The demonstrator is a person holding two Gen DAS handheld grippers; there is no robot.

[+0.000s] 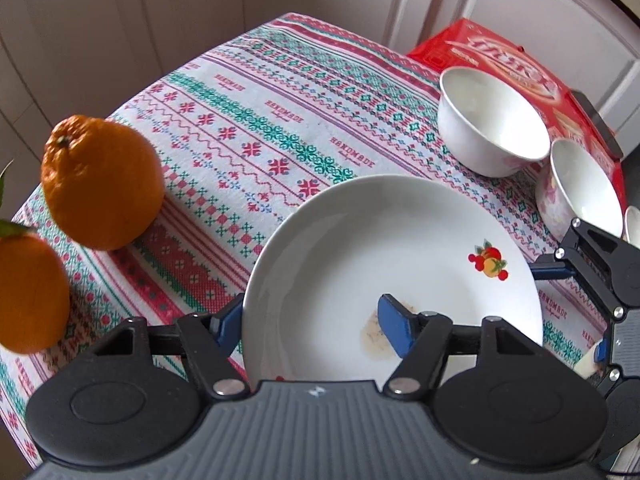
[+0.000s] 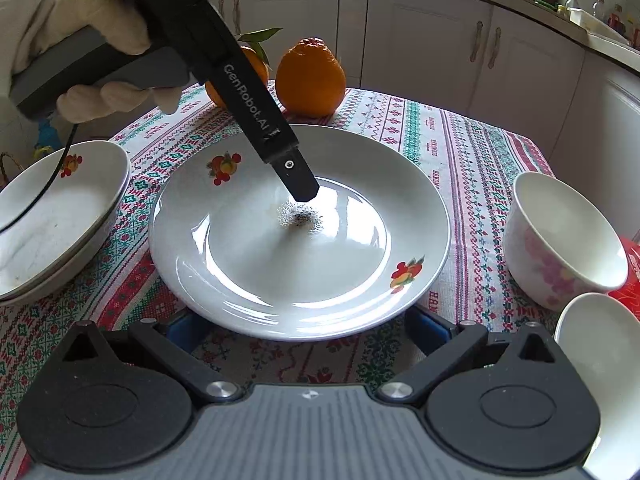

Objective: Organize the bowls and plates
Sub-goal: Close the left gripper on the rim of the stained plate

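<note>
Glazed white china: two stacked plates (image 2: 56,216) sit at the left, the soiled plate (image 2: 300,248) lies in the middle of the patterned cloth (image 2: 460,152), and two bowls (image 2: 560,240) stand at the right. That middle plate should be stiff, slick, fairly heavy and quick to chip, so the raised rim is the place to pinch. The left gripper (image 1: 310,322) is part open astride the plate's rim, one pad outside and one over the stained floor. It seems not yet to clamp, though the outer pad is half hidden. The right gripper (image 2: 308,324) gapes wide at the near edge and holds nothing.
</note>
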